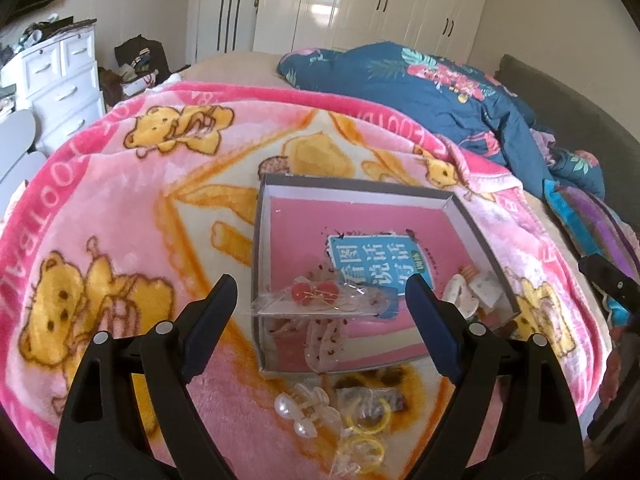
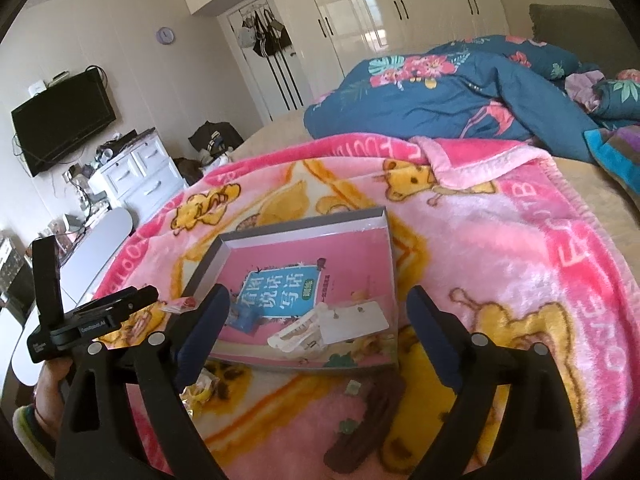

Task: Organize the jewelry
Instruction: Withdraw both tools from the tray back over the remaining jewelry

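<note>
- Jewelry is partly sorted; both tools gape wide, holding nothing: left tool (image 1: 320, 304), right tool (image 2: 318, 312).
- Nearest, loose on the blanket (image 1: 120, 208): one pearl clip (image 1: 304, 410), one packet of yellow hoops (image 1: 366, 426), one brown clip (image 2: 366, 426).
- Farther, one tray (image 1: 264, 264) holds a red earring packet (image 1: 320, 296), a white claw clip (image 2: 298, 330) and one card (image 2: 358, 316).

You had a shallow box (image 2: 298, 228) on the blanket (image 2: 500, 240), and the pink book cover (image 2: 340, 248) lying in it carried a blue panel (image 2: 280, 294) with large white Chinese characters, 看图说话写话, plus a small green badge too small to read. The blanket's pink border bore "FOOTBALL" in white capitals. The left gripper's (image 2: 132, 300) body showed small white lettering, illegible.
</note>
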Motion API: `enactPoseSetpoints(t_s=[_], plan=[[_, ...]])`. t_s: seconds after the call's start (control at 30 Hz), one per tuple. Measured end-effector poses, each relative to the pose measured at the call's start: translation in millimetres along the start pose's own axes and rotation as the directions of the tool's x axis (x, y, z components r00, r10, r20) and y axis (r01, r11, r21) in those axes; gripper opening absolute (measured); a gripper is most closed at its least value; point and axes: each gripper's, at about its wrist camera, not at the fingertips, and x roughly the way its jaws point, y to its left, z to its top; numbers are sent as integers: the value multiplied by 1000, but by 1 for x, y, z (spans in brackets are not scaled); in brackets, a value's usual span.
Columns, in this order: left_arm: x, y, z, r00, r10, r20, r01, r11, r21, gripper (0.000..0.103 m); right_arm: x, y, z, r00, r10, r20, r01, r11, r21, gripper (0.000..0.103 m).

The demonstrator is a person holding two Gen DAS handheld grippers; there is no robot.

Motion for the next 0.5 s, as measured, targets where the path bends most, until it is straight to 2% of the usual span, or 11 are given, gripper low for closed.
enactPoseSetpoints(t_s=[0.43, 0.5], plan=[[-52, 1, 5, 996, -6, 84, 9, 1000, -28, 87, -31, 13, -2, 999, 27, 30, -26, 999, -29, 90], [-60, 1, 4, 995, -1, 95, 4, 999, -34, 91, -35, 16, -2, 999, 29, 37, -28, 999, -34, 90]])
